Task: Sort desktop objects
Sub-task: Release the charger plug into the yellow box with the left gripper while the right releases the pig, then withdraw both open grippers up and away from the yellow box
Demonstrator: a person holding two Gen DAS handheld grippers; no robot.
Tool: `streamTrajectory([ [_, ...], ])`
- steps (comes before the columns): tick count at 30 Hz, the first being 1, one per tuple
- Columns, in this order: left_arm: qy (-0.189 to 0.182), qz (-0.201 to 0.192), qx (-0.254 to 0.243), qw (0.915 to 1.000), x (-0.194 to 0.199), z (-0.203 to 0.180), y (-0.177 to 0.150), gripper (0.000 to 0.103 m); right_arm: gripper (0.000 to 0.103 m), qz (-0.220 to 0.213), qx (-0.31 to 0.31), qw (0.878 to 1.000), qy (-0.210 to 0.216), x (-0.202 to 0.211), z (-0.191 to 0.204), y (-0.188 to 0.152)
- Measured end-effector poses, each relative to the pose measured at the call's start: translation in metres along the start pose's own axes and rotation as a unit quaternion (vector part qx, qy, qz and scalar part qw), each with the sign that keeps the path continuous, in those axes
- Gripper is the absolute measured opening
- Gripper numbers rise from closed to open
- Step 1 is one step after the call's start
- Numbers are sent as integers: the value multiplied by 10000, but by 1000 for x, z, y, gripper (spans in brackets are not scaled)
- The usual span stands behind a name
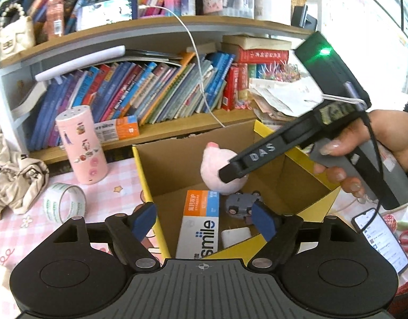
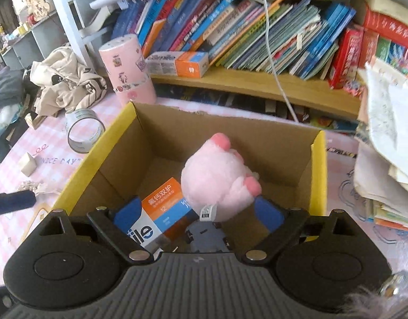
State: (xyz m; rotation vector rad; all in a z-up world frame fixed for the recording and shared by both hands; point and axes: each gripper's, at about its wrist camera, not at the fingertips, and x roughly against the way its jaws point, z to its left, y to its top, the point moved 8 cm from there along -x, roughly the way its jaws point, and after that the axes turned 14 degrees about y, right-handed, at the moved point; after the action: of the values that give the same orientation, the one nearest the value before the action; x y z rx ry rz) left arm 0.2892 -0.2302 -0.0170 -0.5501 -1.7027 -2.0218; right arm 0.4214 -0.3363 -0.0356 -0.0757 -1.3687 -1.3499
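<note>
An open cardboard box point(image 1: 273, 186) with yellow flaps stands on the pink desk; it also shows in the right wrist view point(image 2: 161, 138). Inside lie an orange and blue toothpaste box point(image 1: 201, 220), a grey toy car point(image 1: 242, 203) and a white block point(image 1: 236, 236). A pink plush toy point(image 2: 217, 180) hangs over the box just ahead of my right gripper point(image 2: 200, 214), whose jaws are wide open and not touching it. It shows in the left wrist view point(image 1: 217, 167) beside the right gripper's finger. My left gripper point(image 1: 204, 219) is open and empty above the box's near edge.
A pink cylinder point(image 1: 81, 146), a tape roll point(image 1: 64, 206) and a beige cloth point(image 1: 15, 183) lie left of the box. A phone point(image 1: 381, 239) lies to the right. Bookshelves point(image 1: 161, 93) and a paper stack point(image 2: 390, 138) stand behind. A second toothpaste box point(image 2: 177, 63) rests on the shelf.
</note>
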Motion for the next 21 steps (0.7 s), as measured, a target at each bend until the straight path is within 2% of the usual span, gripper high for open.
streamTrajectory([
  [11,155,-160,101,9997,34,10,-11,82,95,-655,620,9946,-505,55,26,-29],
  [21,198,65,175,9996,38,10,-32,82,97,-897,537,9904,-905,84,38,-66],
])
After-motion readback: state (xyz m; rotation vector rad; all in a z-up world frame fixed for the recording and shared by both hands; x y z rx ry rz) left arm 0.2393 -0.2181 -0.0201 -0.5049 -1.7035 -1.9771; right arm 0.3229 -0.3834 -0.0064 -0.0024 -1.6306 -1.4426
